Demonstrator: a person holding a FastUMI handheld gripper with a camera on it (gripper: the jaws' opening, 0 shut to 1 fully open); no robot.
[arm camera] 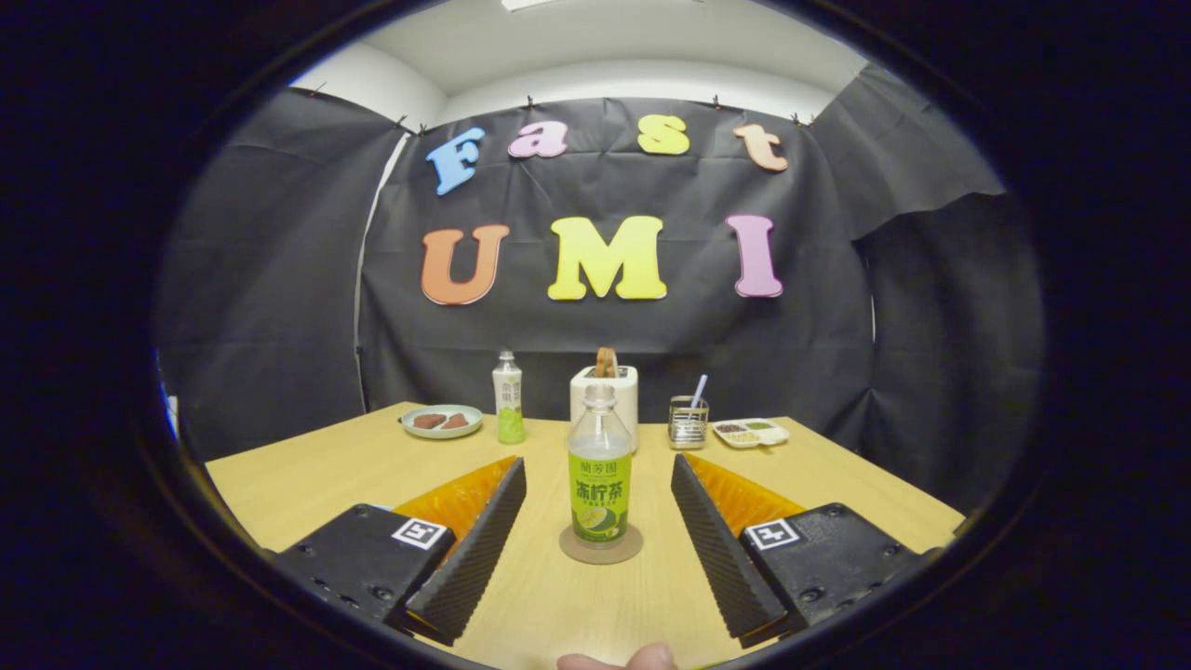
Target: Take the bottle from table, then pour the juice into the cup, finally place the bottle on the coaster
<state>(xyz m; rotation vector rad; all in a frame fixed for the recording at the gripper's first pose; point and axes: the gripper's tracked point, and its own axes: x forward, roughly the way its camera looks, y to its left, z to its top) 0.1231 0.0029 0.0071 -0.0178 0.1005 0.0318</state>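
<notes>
A clear bottle [600, 475] with a green label stands upright on a round brown coaster [575, 551] on the wooden table [307, 475]. It looks nearly empty and I see no cap on its neck. My gripper [596, 462] is open. Its two fingers stand wide apart on either side of the bottle, and neither touches it. The bottle sits between the fingertips, about midway.
Behind the bottle stands a white toaster [622, 391] with a slice in it. A second bottle [508, 398] and a plate of food [442, 421] are at the back left. A wire holder [689, 422] and a small white tray [750, 432] are at the back right. A person's fingertip [619, 660] shows between the fingers' bases.
</notes>
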